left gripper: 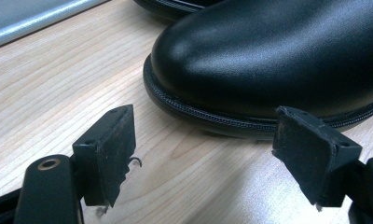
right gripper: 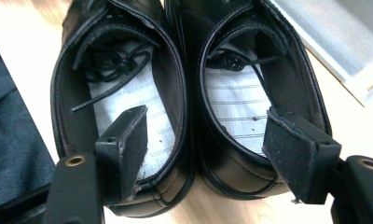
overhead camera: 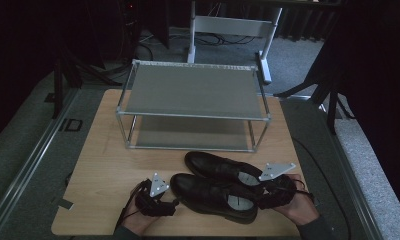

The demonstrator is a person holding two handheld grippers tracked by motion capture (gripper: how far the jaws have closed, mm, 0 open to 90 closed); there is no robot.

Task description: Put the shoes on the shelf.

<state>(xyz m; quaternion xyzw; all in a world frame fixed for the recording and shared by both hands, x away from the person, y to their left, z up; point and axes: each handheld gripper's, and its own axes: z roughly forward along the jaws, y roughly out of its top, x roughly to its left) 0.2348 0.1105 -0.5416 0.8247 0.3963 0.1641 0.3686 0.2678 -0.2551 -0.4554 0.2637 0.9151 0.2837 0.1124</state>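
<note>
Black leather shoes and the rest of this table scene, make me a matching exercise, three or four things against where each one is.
Things:
1. Pair of black leather shoes
2. Two-tier metal shoe rack with grey shelves
3. Left gripper
4. Right gripper

Places:
A. At the far side of the wooden table
B. Jaws open beside the near shoe's toe
C. Side by side on the table in front of the rack
D. Jaws open above the heel ends, one over each shoe's opening

Pairs: 1-C, 2-A, 3-B, 4-D

Two black shoes (overhead camera: 215,185), one rack (overhead camera: 193,105)
</note>
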